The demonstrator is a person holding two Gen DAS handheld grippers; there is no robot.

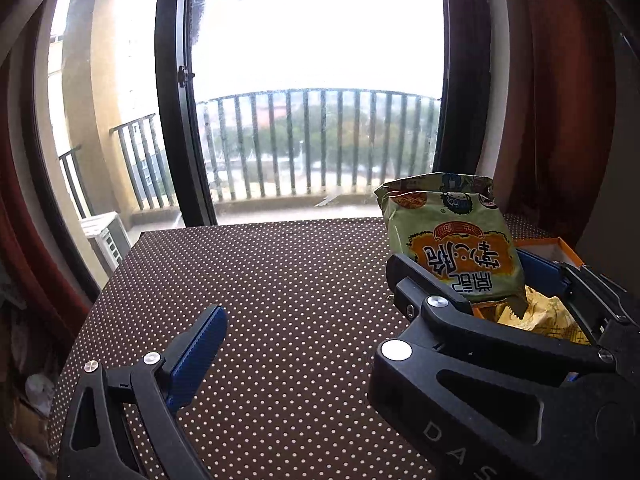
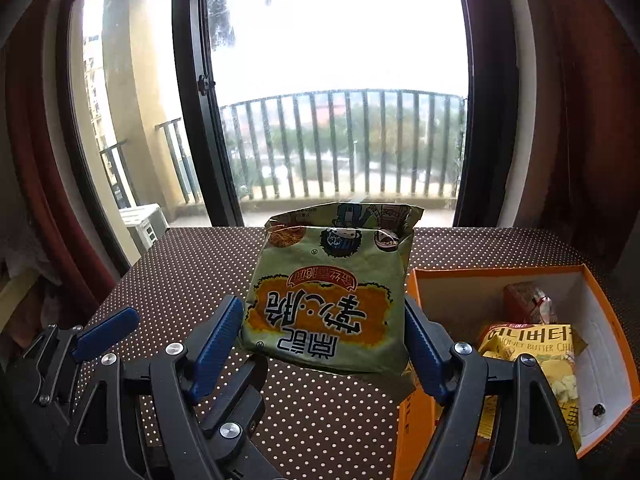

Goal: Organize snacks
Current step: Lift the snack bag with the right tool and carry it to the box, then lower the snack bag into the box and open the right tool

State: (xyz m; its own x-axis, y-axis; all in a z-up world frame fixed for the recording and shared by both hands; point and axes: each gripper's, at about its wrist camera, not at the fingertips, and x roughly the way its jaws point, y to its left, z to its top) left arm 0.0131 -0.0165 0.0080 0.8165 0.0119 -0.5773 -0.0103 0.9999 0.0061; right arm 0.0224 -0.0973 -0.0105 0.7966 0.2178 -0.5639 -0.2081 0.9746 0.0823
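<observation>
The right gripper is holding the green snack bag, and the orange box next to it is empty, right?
Not quite. The right gripper does hold the green snack bag, but the orange box isn't empty: the right wrist view shows a yellow chip bag and a red packet inside.

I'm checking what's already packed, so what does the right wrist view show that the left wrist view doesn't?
Only the right wrist view looks into the orange box: a yellow chip bag and a small red packet lie inside. Only the left wrist view shows the left gripper open over bare dotted tablecloth. Both show the green snack bag held upside down between the right gripper pads, beside the box.
</observation>
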